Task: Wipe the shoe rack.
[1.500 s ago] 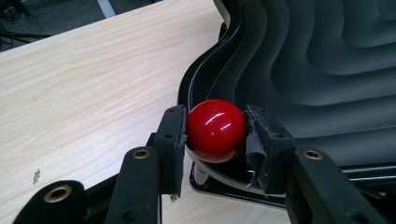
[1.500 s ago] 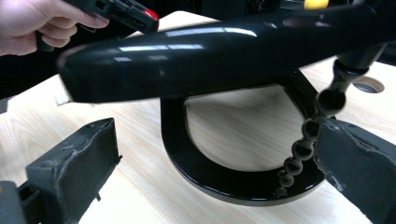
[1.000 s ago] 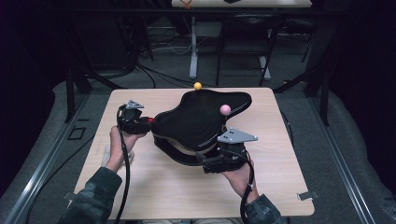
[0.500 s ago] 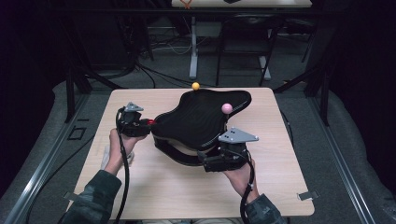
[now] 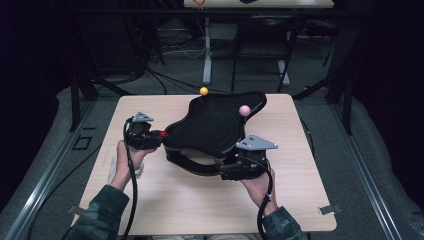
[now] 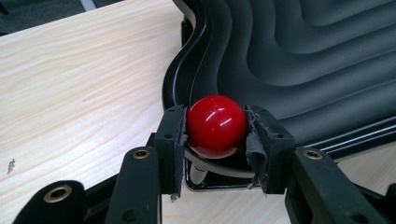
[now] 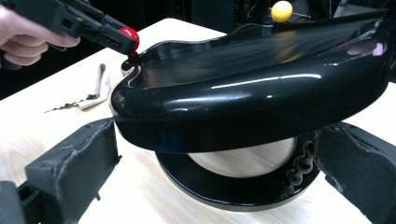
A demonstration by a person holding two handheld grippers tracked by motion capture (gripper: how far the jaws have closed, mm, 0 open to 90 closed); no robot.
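Three ball knobs stand on short stems at the rim of a glossy black wavy tray (image 5: 220,127) set on a ring-shaped base (image 7: 243,186) near the middle of the wooden table (image 5: 200,200). The red knob (image 6: 216,126) sits at the tray's left corner, the yellow knob (image 5: 203,91) at the far edge, and the pink knob (image 5: 244,110) toward the right. The left gripper (image 6: 216,140) has its jaws partly closed with both pads pressed on the red knob. It looks hard, smooth and slippery, so gripping across its widest part should hold best. The right gripper (image 7: 215,154) has its jaws spread wide on either side of the tray's near edge and base, not visibly touching. The tray looks stiff and likely tips on its base.
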